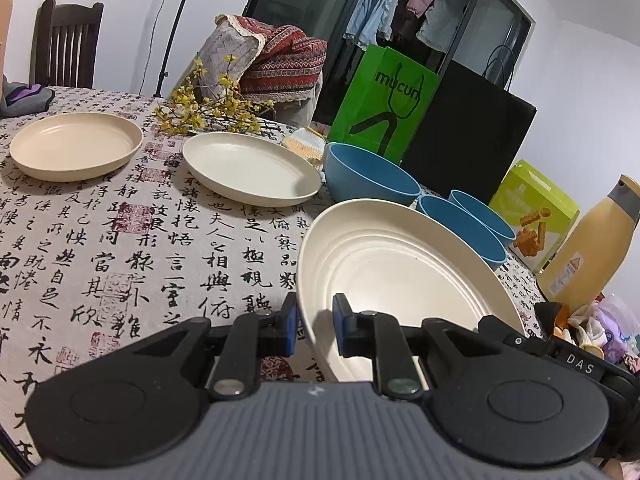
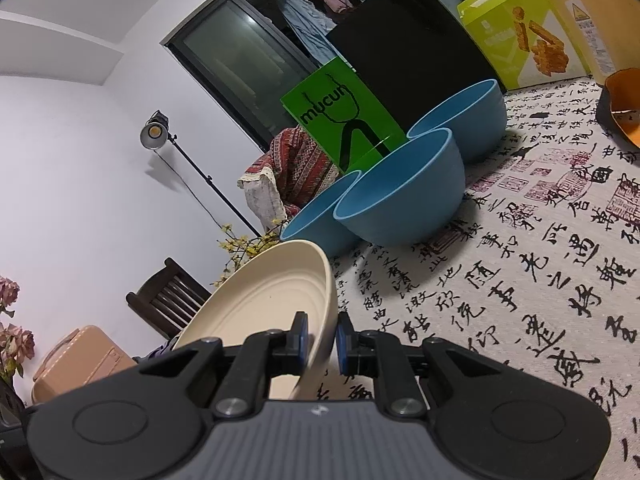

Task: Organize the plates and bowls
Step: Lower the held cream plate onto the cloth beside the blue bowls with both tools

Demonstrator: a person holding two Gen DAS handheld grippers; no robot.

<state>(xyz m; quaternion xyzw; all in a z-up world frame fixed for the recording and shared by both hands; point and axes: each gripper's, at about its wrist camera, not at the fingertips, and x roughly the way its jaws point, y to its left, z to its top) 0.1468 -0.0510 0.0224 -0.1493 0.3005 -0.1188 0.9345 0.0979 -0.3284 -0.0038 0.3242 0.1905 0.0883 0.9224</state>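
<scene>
Here both my grippers, left gripper [image 1: 315,326] and right gripper [image 2: 321,338], pinch one plate [image 1: 400,272] by its rim, tilted, ready for stacking on the plate [image 1: 252,168] ahead.

A green bag [image 1: 384,100] stands beside a black bag [image 1: 468,132], near yellow flowers [image 1: 200,108].

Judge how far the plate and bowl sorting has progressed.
Done: nothing stacked yet. In hand: both the left tongs and right tongs grip the cream plate by its rim. Left: two plates and three blue bowls sit apart on the tablecloth.
</scene>
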